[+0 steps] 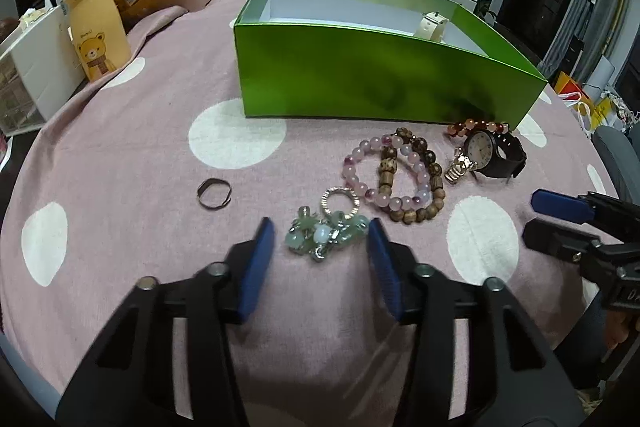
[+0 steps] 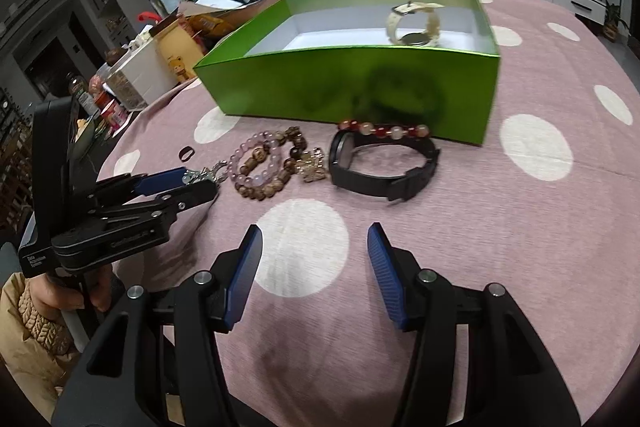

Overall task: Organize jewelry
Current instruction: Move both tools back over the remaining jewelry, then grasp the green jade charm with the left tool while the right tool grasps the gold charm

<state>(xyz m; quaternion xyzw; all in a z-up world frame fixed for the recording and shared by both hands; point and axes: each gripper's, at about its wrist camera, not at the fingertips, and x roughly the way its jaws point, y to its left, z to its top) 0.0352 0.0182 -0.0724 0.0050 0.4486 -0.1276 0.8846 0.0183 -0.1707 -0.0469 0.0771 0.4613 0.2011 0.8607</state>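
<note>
A cluster of pale green beads with a silver ring (image 1: 328, 225) lies on the pink, white-dotted cloth (image 1: 120, 155), between the spread blue pads of the left gripper (image 1: 322, 239), which do not touch it. Just beyond it lie a pink bead bracelet (image 1: 384, 167), a brown wooden bead bracelet (image 1: 420, 179) and a black-strapped watch (image 1: 492, 151), before the open green box (image 1: 360, 79). The right gripper (image 2: 314, 255) hovers over bare cloth, released and empty.

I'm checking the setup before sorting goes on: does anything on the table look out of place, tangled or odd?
Mostly the pile by the green box: the pink bead bracelet and the wooden bead bracelet lie overlapping, and the red bead bracelet rests against the black watch. A dark ring sits apart, alone. Nothing looks spilled or broken.
</note>
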